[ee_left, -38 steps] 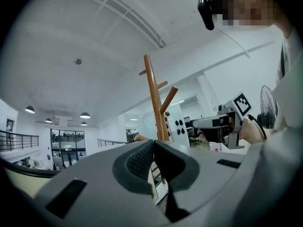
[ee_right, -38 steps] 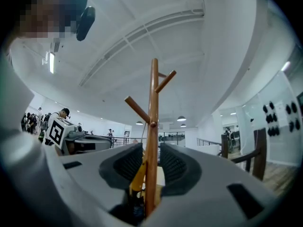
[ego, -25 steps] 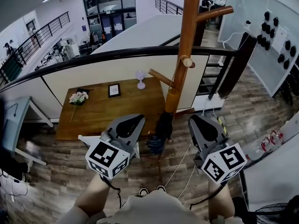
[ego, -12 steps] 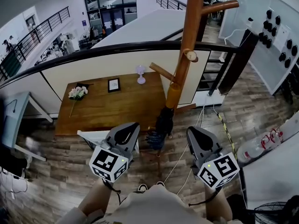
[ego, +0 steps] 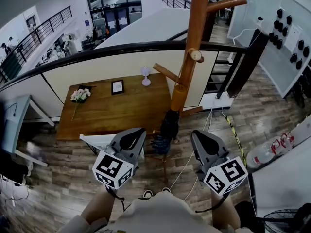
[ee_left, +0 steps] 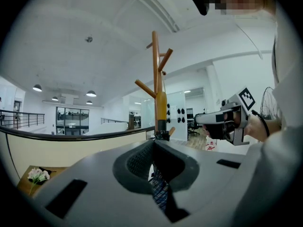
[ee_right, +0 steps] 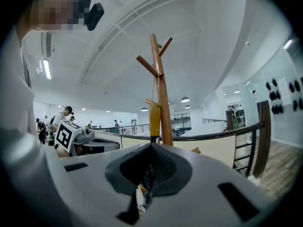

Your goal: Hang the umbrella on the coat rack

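Jaws of left gripper [ego: 138, 132] and right gripper [ego: 197, 136] both closed, empty; one umbrella [ego: 167, 129] upright against one rack [ego: 197, 38] beyond.

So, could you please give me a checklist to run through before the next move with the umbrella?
1. left claw empty: ok, jaws together on nothing.
2. right claw empty: ok, jaws together on nothing.
3. both claws apart from the umbrella: ok.
4. umbrella hangs beside the rack: ok, handle up, on a thin cord.
5. cord seated firmly on a peg: cannot tell.
6. umbrella tip off the floor: cannot tell.
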`<state>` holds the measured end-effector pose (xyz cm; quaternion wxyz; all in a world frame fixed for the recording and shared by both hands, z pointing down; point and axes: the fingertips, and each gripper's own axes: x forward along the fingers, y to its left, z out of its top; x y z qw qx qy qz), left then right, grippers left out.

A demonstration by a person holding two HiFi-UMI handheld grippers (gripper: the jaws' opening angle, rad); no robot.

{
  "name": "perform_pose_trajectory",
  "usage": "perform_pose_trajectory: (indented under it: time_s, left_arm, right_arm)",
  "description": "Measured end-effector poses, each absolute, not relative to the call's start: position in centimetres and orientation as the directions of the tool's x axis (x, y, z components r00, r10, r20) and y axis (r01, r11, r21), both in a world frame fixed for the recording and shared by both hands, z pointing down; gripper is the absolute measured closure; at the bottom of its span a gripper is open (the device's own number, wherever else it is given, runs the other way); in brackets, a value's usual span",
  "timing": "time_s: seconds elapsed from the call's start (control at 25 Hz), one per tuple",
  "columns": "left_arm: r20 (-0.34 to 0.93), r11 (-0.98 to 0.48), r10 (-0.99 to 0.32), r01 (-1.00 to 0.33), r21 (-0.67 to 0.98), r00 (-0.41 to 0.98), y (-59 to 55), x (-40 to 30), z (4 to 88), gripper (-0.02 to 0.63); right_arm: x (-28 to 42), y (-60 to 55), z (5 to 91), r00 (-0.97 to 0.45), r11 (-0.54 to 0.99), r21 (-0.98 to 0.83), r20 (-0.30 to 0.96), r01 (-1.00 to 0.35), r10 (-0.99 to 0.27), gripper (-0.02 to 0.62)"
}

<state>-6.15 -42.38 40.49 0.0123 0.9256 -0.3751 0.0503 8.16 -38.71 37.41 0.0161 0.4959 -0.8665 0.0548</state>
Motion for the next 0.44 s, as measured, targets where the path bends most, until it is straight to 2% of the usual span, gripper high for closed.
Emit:
perform_pose_trajectory:
  time_s: [0.44]
  left_arm:
    - [0.109, -0.703, -0.709, -0.711, -0.018, 0.697, -42.65, -6.74, 40.17, 0.603]
  right_arm:
    - [7.49, -38.76, 36.74, -0.508, 0.507, -0.025, 0.072, -0.861, -0.859, 0.592]
